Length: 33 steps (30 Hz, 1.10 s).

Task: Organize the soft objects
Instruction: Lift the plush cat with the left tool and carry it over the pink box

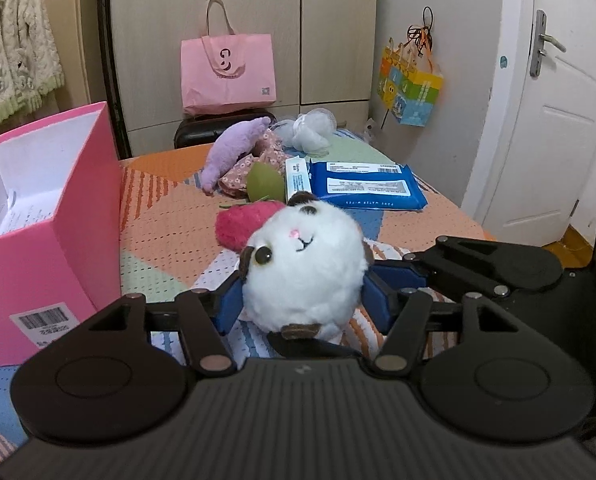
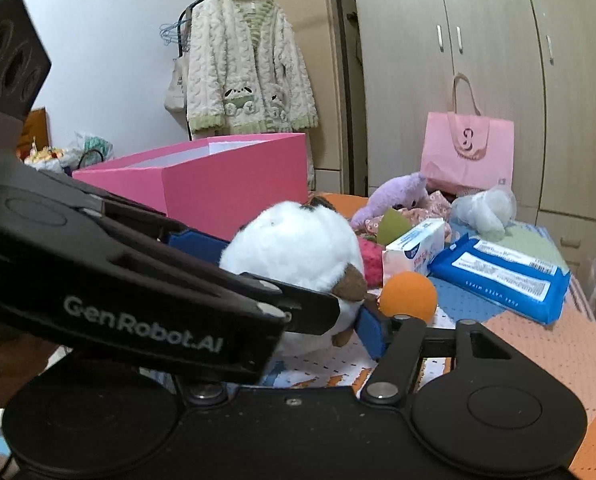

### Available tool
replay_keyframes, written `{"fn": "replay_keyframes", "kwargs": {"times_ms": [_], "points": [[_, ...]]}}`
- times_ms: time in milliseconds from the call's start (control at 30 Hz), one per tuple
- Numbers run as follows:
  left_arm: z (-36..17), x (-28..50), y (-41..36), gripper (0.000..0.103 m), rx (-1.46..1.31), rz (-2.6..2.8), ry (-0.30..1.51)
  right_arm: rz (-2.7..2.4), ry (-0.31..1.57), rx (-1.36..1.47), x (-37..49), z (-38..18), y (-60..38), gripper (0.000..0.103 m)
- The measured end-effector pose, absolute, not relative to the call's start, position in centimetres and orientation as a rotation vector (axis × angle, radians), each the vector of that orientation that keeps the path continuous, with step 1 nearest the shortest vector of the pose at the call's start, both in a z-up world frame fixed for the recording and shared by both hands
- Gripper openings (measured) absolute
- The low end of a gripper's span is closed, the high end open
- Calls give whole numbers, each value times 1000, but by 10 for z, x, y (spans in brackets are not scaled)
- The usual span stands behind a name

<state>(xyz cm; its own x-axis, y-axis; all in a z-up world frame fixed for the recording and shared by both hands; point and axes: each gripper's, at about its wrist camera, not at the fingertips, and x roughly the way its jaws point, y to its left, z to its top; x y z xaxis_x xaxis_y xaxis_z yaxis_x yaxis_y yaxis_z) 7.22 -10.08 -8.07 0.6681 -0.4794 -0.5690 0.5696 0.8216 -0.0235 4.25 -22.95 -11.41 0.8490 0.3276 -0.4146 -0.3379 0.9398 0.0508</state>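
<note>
A round white plush toy (image 1: 304, 264) with brown ears sits between the blue pads (image 1: 227, 308) of my left gripper (image 1: 304, 304), which is shut on it just above the patterned bedspread (image 1: 165, 216). In the right wrist view the same toy (image 2: 293, 248) shows behind the left gripper's fingers (image 2: 298, 308), which cross the frame. My right gripper (image 2: 298, 320) comes in from the right. One of its pads (image 2: 372, 332) lies beside the toy's lower side, and its other finger is hidden. An open pink box (image 1: 57, 220) stands to the left.
Farther along the bed lie a red plush (image 1: 241, 224), a purple plush (image 1: 233, 148), a grey-white plush (image 1: 310, 130), floral cloth (image 1: 257, 160), a tissue box (image 1: 295, 178) and a blue wipes pack (image 1: 366, 188). An orange ball (image 2: 408, 296) sits by the right pad. A door (image 1: 546, 120) stands at the right.
</note>
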Motion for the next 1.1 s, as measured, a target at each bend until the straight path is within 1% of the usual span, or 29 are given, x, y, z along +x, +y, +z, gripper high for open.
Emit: {"fn": "replay_keyframes", "kwargs": {"times_ms": [267, 700, 967, 1100], "points": [[-64, 51, -79, 60, 151, -582, 659, 385, 479, -36, 24, -96, -215, 67], [-52, 23, -6, 60, 41, -466, 810, 522, 578, -120, -3, -73, -150, 67], [-31, 35, 29, 60, -8, -476, 893, 617, 654, -127, 5, -51, -121, 67], [-14, 50, 38, 60, -23, -489, 904, 632, 675, -140, 16, -35, -111, 67]]}}
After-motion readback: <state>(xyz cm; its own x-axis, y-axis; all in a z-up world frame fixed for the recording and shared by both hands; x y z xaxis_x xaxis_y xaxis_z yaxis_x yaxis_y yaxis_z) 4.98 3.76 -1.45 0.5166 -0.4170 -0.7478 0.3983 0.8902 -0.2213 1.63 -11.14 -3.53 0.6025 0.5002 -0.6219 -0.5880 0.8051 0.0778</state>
